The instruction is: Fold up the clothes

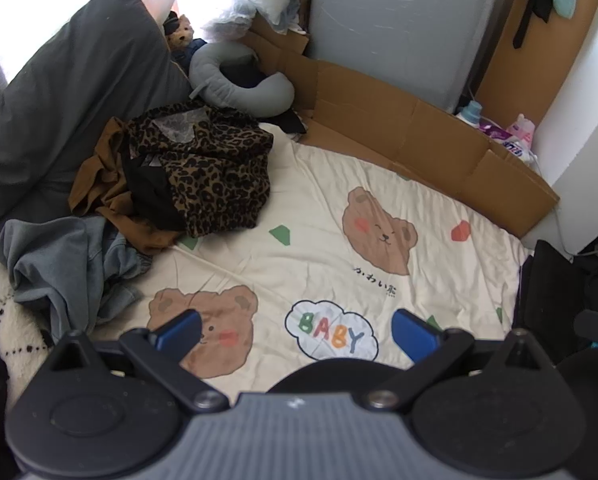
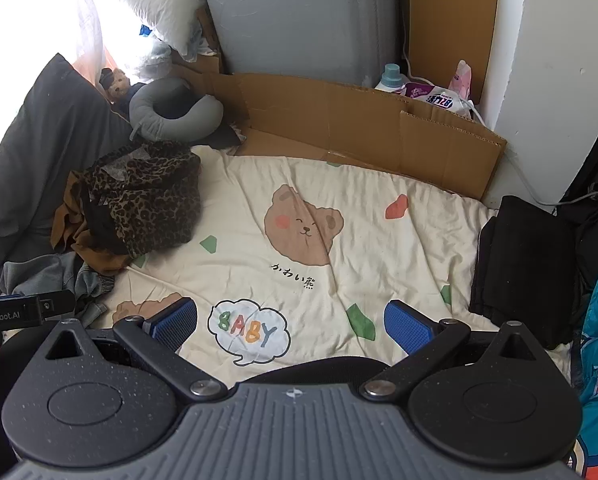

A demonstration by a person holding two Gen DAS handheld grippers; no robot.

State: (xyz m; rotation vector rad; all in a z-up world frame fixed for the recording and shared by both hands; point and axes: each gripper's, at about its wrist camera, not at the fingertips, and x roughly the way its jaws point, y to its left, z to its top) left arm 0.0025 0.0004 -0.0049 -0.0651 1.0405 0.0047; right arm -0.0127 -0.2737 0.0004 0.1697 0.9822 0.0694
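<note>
The left gripper (image 1: 297, 330) hangs above a bed with its blue-padded fingers spread wide and nothing between them; the right gripper (image 2: 291, 320) hangs the same way, fingers far apart and empty. Below both lies a cream bedsheet (image 1: 323, 208) printed with brown bear faces, small coloured shapes and a cloud reading "BABY" (image 1: 331, 334). The clothes sit in a loose heap at the sheet's far left, well apart from either tool: a leopard-print garment (image 1: 215, 172) on top, a rust-brown garment (image 1: 103, 184) crumpled beneath and beside it, and a grey-blue garment (image 1: 71, 260) nearer the camera, its lower edge cut off by the gripper body. Black fabric shows inside the leopard piece, but whether it is lining or a separate item is unclear. A dark grey pillow (image 1: 67, 92) leans behind the heap, with a grey neck pillow (image 1: 235, 80) and a small plush bear (image 1: 181, 34) further back, the bear partly hidden. Flattened cardboard (image 1: 399, 132) runs along the bed's far edge against a grey cabinet (image 1: 399, 24). A folded black garment (image 2: 523, 264) rests on the sheet's right edge in the right wrist view. At that view's left edge the end of a black device (image 2: 15, 310) shows, its label reading "GenRobot.AI", the rest cut off. Bright window glare washes out the upper left corner.
</note>
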